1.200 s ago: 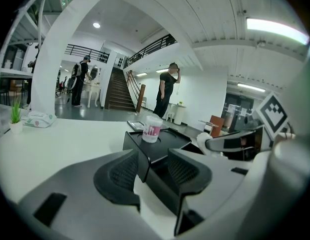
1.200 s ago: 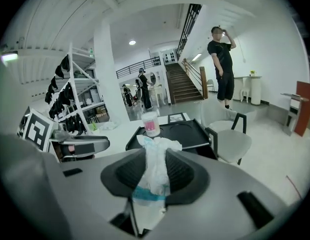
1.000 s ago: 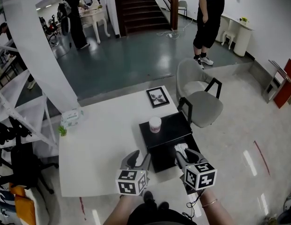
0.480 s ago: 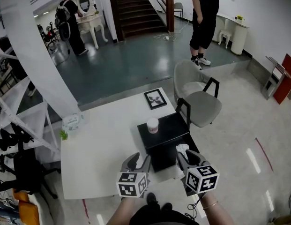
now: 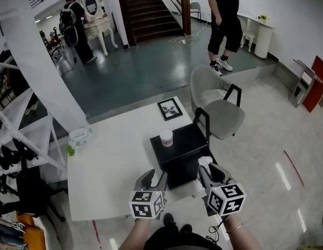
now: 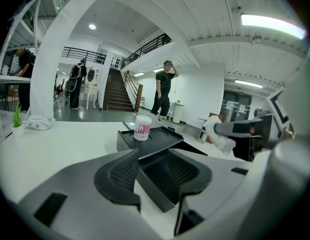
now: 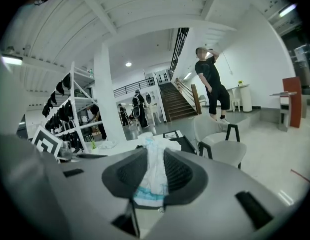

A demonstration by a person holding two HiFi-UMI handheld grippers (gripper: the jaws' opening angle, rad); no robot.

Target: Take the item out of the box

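The right gripper point(image 7: 152, 170), its jaws closing on a soft white item point(image 7: 151, 176) with a blue band, held it pinched and raised just above the near right edge of the black box point(image 5: 188, 142) on the white table point(image 5: 106, 171). The left gripper point(image 6: 155, 170) straddled the box's near wall, apparently clamped on it, though pad contact was hard to confirm. The lift-out step looked nearly complete. The next move would likely call for carrying the limp item clear of the box and setting it on bare tabletop.
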